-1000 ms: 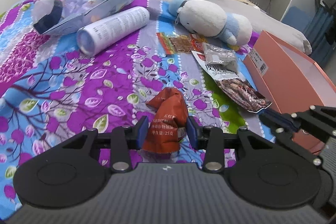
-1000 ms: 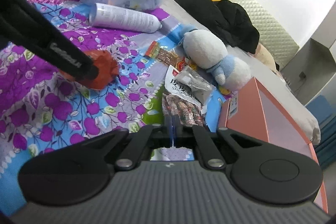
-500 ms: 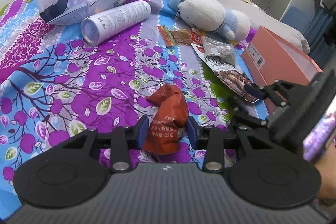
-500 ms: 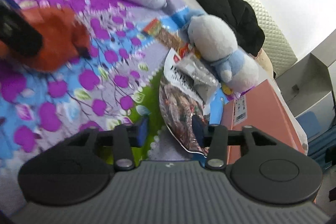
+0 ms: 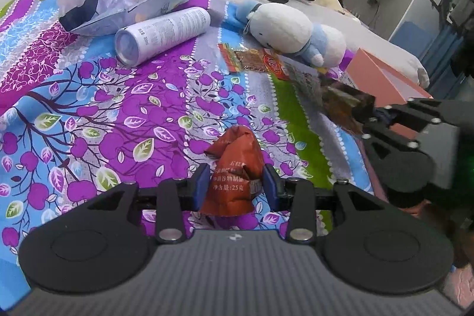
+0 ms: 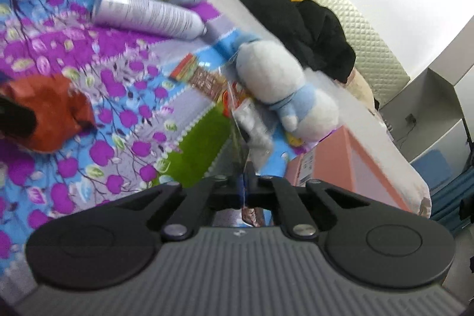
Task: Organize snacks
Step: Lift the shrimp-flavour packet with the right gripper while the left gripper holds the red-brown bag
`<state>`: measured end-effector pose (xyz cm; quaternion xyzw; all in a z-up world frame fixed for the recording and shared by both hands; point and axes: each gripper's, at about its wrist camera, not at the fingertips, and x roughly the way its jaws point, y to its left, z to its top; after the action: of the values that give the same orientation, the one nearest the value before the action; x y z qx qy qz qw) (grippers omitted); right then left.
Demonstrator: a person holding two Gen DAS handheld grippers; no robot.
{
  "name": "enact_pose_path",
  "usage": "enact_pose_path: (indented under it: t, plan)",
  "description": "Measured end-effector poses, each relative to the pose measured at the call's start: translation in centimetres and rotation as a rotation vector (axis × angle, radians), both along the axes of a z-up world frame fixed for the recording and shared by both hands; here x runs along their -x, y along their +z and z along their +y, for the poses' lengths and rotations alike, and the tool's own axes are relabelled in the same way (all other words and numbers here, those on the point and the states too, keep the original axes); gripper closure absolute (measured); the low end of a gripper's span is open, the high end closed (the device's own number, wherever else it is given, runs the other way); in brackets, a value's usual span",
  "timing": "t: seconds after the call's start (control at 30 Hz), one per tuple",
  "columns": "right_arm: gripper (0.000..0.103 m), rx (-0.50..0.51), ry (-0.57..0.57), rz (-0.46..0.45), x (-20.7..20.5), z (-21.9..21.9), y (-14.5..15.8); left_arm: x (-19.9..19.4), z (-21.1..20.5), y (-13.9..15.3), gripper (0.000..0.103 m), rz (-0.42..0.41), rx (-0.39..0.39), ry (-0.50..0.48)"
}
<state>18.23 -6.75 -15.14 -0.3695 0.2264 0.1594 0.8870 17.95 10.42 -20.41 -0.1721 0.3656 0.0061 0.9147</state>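
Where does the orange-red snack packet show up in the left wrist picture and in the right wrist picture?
Left wrist view: the orange-red snack packet sits low in the middle, between the fingers of the left gripper.
Right wrist view: the same packet is at the far left edge, halfway down, blurred.
Shared landmark: the white and blue plush toy, beyond the packet on the floral bedspread in both views.

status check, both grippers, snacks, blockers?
Left gripper shut on orange snack pack. Right gripper shut on clear snack packet. Plush toy beside pink box.
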Motion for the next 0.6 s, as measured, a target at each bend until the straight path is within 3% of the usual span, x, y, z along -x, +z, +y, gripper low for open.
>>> enact_pose_path:
  t: [0.17, 0.6]
  plan:
    - [0.100, -0.008, 0.036, 0.016, 3.0, -0.5, 1.2, 0.5, -0.4, 0.3, 0.059, -0.008, 0.003, -0.005]
    - [0.100, 0.039, 0.084, 0.075, 10.8, -2.2, 0.4, 3.6, -1.4, 1.1, 0.059, 0.015, -0.035, -0.011]
